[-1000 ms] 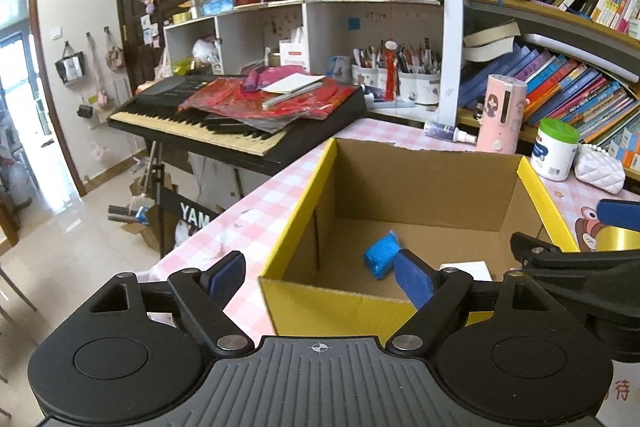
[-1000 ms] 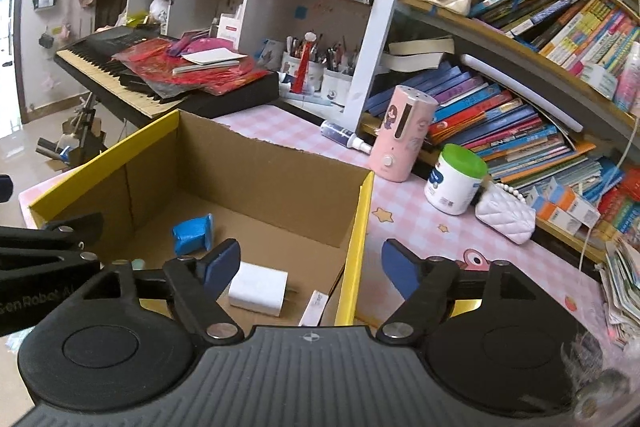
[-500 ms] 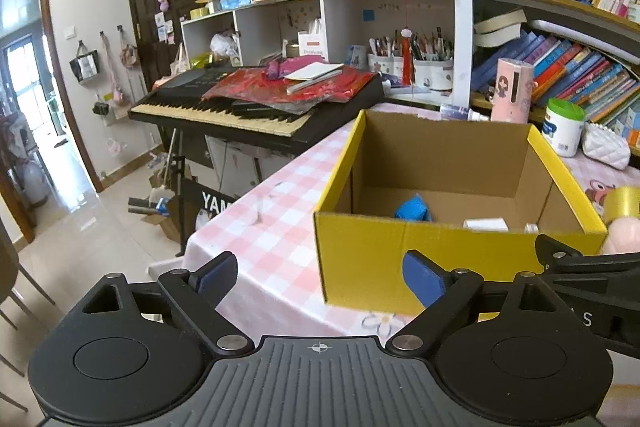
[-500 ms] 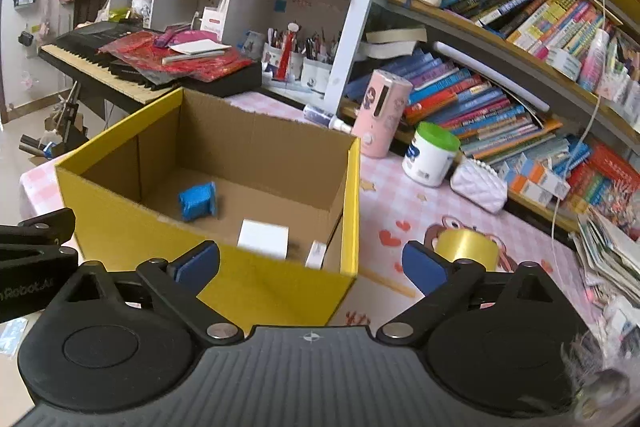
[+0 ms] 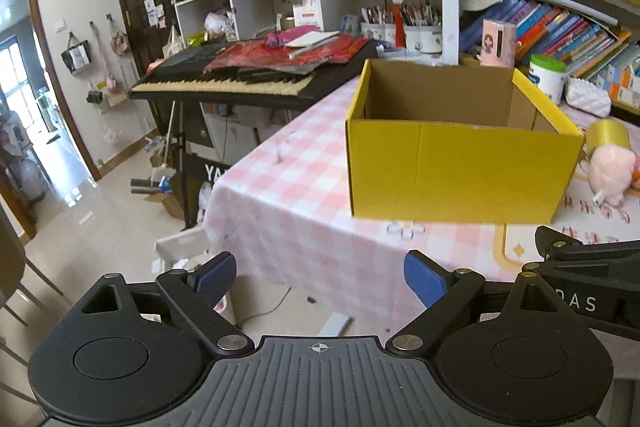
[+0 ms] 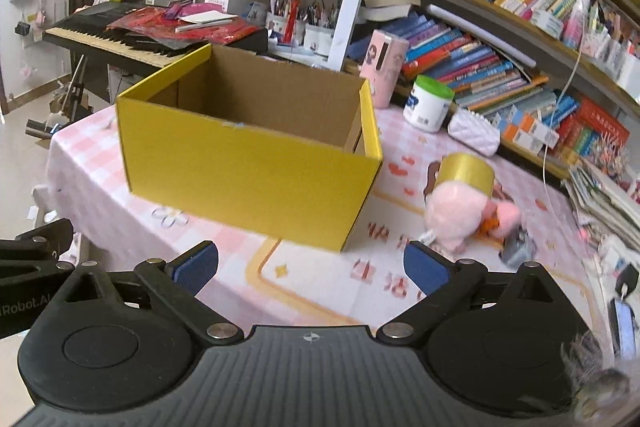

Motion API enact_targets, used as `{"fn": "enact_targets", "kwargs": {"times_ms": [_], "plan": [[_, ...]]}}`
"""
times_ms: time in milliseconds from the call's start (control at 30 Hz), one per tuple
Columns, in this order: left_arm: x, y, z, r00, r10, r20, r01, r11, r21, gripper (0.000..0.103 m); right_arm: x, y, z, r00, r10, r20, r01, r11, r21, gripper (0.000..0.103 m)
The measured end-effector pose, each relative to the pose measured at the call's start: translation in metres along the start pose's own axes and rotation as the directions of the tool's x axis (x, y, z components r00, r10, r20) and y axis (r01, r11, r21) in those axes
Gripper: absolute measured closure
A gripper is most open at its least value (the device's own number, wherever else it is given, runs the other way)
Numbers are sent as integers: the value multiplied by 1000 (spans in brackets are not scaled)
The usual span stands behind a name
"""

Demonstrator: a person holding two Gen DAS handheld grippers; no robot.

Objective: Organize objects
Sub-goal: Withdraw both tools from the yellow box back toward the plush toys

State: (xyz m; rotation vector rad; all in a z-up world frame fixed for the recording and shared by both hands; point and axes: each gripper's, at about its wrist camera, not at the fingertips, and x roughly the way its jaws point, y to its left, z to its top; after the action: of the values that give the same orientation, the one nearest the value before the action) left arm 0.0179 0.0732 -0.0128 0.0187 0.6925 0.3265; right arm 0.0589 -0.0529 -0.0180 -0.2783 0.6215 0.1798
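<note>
Yellow box [image 5: 460, 167] near the table's [image 5: 296, 195] left edge, left gripper [image 5: 320, 277] and right gripper [image 6: 310, 265] — jaws just widened, spread wide, empty — pink plush [image 6: 456, 217] beside tape roll [image 6: 466, 173]

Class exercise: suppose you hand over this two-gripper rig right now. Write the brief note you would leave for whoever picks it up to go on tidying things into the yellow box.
Left gripper: open, nothing between its pads.
Right gripper: open, jaws just widened, nothing between them.
Both sit short of the yellow box, on the near side of the pink checked tablecloth.
Box contents cannot be seen from this angle.
Left out, right of the box: pink plush toy, with the gold tape roll just behind it.
Likely next: right gripper takes the plush.
</note>
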Motion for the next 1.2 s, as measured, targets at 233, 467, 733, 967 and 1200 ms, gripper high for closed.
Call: {"fn": "enact_targets", "kwargs": {"times_ms": [233, 467, 733, 967, 1200], "plan": [[-15, 8, -20, 1000, -17, -13, 18, 999, 41, 10, -20, 7, -20, 1000, -15, -23, 16, 999, 39, 1], [-23, 7, -32, 999, -45, -24, 47, 995, 83, 9, -31, 5, -35, 998, -38, -51, 42, 996, 75, 0], [-24, -2, -38, 994, -98, -46, 102, 989, 102, 9, -39, -3, -50, 993, -75, -87, 83, 993, 90, 0], [-24, -27, -38, 984, -170, -52, 176, 971, 159, 9, -44, -26, -62, 983, -139, -118, 155, 978, 138, 0], [-25, -56, -35, 969, -242, -53, 247, 946, 210, 9, -48, -55, -71, 968, -203, -145, 229, 955, 189, 0]]}}
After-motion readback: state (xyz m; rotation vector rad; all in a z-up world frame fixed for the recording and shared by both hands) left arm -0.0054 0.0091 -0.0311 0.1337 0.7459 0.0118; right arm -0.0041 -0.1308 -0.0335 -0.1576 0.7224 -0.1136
